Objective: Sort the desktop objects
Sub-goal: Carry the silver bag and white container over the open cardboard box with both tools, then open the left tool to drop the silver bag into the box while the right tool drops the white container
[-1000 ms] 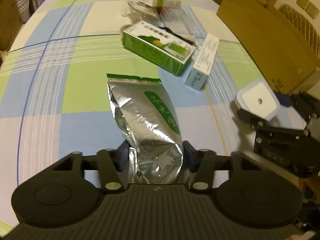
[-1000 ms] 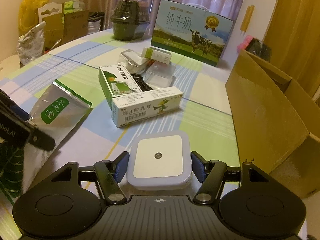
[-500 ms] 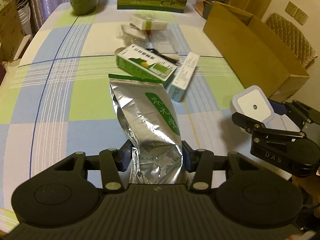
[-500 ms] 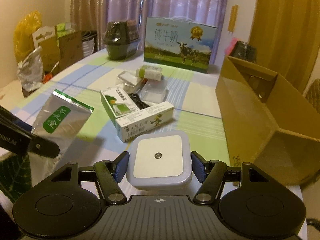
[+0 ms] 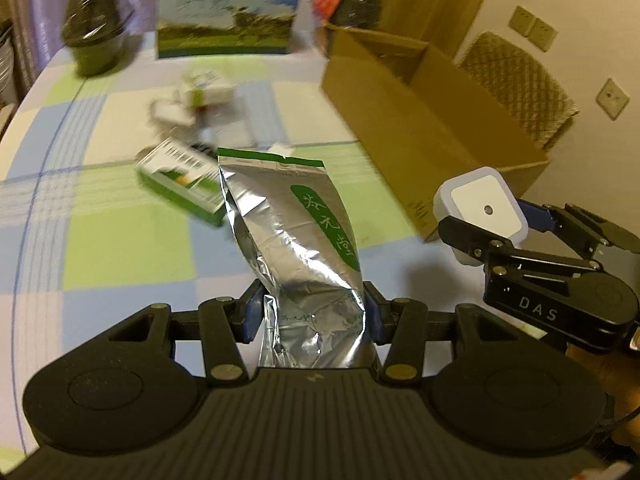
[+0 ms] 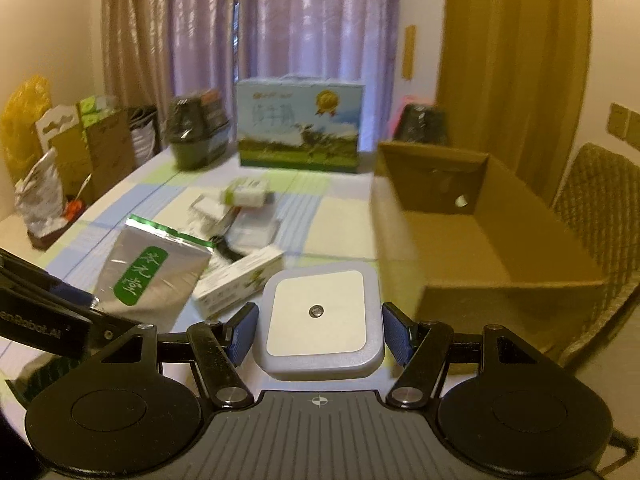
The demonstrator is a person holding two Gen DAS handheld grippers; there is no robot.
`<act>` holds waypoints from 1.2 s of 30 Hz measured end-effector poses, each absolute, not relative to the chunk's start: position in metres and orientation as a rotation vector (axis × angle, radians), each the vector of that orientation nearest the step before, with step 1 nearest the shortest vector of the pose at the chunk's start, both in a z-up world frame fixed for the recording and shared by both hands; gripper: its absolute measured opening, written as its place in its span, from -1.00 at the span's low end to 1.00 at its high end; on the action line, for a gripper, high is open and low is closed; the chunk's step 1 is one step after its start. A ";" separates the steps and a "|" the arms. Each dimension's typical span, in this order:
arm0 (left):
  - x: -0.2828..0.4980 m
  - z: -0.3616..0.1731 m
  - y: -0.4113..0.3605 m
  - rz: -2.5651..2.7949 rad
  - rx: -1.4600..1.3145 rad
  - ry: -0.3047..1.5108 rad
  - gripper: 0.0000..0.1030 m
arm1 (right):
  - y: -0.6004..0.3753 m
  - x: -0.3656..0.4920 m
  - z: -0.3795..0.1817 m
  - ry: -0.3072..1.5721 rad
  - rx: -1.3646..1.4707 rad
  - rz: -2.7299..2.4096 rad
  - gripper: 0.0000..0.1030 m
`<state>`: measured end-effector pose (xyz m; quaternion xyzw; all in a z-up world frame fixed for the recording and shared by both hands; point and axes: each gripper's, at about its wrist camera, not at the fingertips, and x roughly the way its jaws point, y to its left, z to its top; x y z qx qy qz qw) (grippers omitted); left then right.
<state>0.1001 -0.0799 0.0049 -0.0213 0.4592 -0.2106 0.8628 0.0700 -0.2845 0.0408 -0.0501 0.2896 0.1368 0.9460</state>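
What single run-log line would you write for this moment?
left tool: shut on foil pouch | right tool: shut on white square night light | both lifted | cardboard box: open, ahead-right

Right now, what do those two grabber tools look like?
Both are black plastic. The left gripper has a ribbed grey-black body, two round discs, jointed linkage bars with silver rivets, and blue finger pads. The right gripper matches it; seen from the left camera, its side reads "DAS" in white letters.
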 end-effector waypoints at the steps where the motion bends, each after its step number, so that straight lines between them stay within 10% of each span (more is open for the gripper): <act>1: 0.102 0.009 -0.087 -0.453 -0.043 0.954 -0.14 | -0.291 0.071 0.046 0.583 -0.093 0.268 0.22; 36: 0.234 0.060 -0.269 -0.546 -0.109 0.882 -0.14 | -0.446 0.202 0.078 0.583 0.018 0.132 0.23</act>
